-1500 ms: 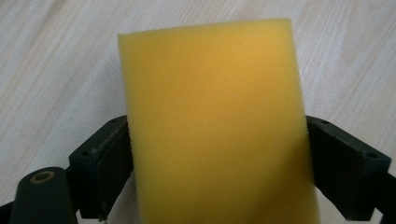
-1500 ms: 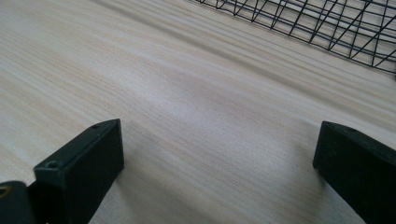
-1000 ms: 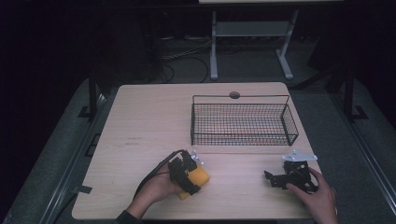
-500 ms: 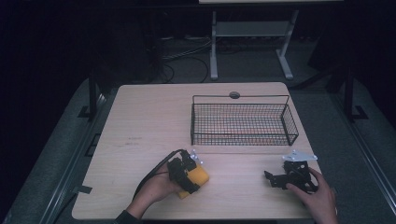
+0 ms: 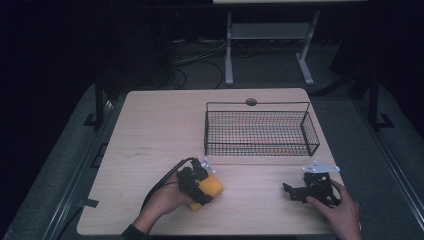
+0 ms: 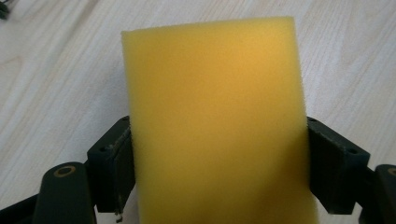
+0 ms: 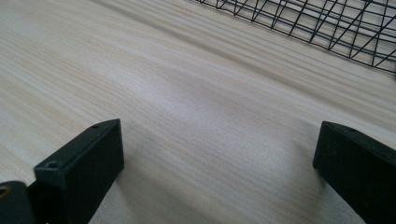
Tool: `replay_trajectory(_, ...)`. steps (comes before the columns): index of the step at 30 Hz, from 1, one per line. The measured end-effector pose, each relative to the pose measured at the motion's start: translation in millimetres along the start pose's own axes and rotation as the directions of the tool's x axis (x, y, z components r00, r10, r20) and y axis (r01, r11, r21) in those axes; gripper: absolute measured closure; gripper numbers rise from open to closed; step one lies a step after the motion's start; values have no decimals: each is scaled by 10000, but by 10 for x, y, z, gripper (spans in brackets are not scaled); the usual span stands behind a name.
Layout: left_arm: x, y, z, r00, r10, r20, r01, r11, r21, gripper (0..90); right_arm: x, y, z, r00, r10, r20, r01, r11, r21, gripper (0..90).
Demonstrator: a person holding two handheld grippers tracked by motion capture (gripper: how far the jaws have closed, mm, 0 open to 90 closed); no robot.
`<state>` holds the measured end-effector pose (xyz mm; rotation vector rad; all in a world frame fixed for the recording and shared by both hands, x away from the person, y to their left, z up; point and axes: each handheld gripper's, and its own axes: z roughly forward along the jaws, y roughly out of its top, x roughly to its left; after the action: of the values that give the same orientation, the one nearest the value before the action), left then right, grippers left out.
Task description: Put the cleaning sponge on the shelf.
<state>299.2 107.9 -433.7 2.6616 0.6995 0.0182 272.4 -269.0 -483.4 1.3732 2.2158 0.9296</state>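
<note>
High view first: we see the left gripper [image 5: 200, 182] near the front edge of the pale wooden table [image 5: 150, 130], its two black jaws pressed against both sides of a yellow rectangular foam sponge [image 5: 207, 189] that sits on the tabletop. Left gripper view confirms that hold, with the sponge [image 6: 215, 126] wedged between the pads. Our right gripper [image 5: 300, 192] rests at the front right with its jaws spread wide and holding nothing, just in front of the black wire mesh basket [image 5: 260, 131].

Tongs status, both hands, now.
Left tongs: closed on the yellow sponge.
Right tongs: open, nothing between the jaws.
</note>
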Motion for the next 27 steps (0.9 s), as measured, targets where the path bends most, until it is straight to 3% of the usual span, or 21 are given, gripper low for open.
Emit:
replay_trajectory(13,39,73,-174,10000,15,-6,-15,9995,-325,210,0,0,0,10000,-4,1,4,10000,2,12)
replay_trajectory(27,60,180,-291,9996,212,188,-206,9993,-305,210,-1,0,0,10000,-8,0,8,10000,1,12)
